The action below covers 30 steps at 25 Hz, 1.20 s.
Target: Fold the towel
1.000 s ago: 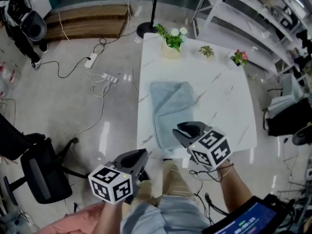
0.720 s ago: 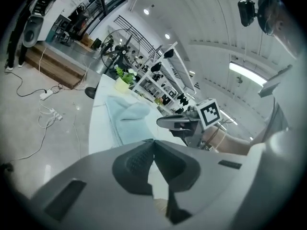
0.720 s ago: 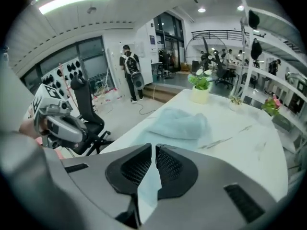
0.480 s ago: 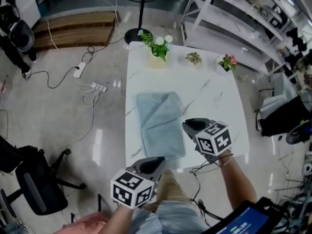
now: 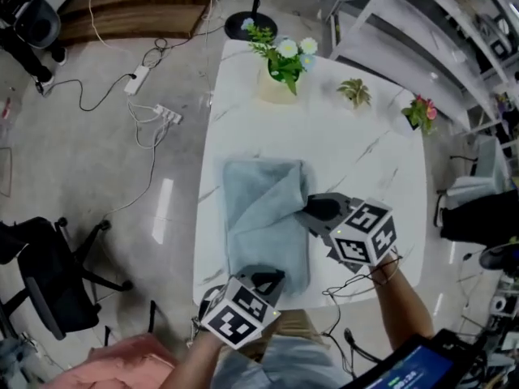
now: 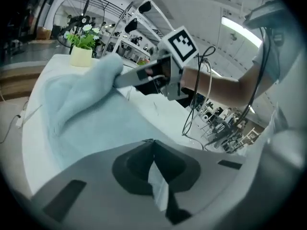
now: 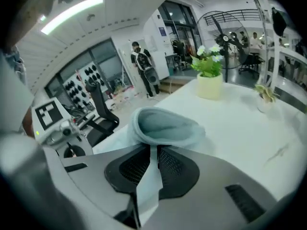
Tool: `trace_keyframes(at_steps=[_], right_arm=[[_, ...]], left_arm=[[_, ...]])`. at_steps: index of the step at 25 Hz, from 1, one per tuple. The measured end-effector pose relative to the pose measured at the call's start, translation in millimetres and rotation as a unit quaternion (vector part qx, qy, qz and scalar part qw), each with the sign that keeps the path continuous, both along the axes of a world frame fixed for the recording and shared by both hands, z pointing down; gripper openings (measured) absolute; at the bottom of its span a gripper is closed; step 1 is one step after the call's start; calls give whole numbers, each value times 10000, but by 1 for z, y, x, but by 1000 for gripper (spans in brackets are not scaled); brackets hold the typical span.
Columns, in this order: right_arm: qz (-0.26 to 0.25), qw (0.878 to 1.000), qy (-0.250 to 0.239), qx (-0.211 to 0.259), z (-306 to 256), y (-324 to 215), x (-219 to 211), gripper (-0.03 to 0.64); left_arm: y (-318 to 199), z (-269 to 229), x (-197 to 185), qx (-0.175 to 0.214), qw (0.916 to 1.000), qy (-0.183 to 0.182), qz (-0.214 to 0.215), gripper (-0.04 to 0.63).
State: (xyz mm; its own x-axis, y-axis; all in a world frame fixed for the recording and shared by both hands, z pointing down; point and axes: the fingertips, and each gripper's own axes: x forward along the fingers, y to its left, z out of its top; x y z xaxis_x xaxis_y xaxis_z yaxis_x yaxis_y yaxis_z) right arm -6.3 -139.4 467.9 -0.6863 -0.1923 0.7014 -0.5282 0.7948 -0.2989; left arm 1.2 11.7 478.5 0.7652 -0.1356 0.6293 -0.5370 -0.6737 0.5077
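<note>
A light blue towel point(image 5: 259, 209) lies on the white marble table point(image 5: 365, 152), with its right edge pulled up into a rounded fold point(image 7: 165, 126). My right gripper point(image 5: 306, 209) is at that fold. Its jaws have just been closing and then eased slightly, and they are shut with towel cloth pinched between them point(image 7: 149, 176). My left gripper point(image 5: 266, 278) is at the towel's near edge, shut with a thin strip of cloth point(image 6: 157, 186) between its jaws. The left gripper view shows the right gripper point(image 6: 124, 78) holding the raised cloth.
A pot of white flowers point(image 5: 280, 75), a small green plant point(image 5: 354, 93) and a pink-flowered plant point(image 5: 420, 112) stand along the table's far edge. A black office chair point(image 5: 40, 282) and power strips with cables point(image 5: 162, 113) are on the floor to the left.
Both grippers moved forward onto the towel. The left went from off the table to the near edge. The right reached the right edge, which now stands up in a fold.
</note>
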Motion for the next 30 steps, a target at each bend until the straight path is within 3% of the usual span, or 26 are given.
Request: trace_keyframes(at_steps=[4,12,14,17,21,22,23,24,28,30], right_arm=[[-708,9966,-381,179,-25,-30,-56,63],[-1913,9807,234,319,17,-57,-127,63],[-2117,9761,236,426,6,-57,-131,67],[-2134,9750,283,558,-13,-67,-124,149],[-2151,9732,717,377,6,-79,-117,190],[-2218,9707,858,345,13,-79,-117,188],[-2303,9676,959,399,18,-78,-117,90],[-2373,9653,949,531,16,-76,-119,35],[-2495,9615,100,1150,-42,-65,-133,35],[-2673,9542,-34,1341,-57,-60,-144,36]], left_arm=[[-2,4,-2,-331,9990,218,-213,8],[-5,7,-1,-564,9954,531,-561,8],[-10,3,-5,-566,9946,583,-653,8],[-7,6,-5,-634,9927,683,-765,8],[-8,9,-6,-552,9929,676,-812,8],[-9,9,-6,-534,9931,659,-810,8],[-9,10,-6,-520,9933,641,-805,8],[-8,11,-5,-505,9936,625,-796,8],[-6,11,-2,-410,9943,614,-773,8],[-5,12,-3,-402,9941,621,-791,8]])
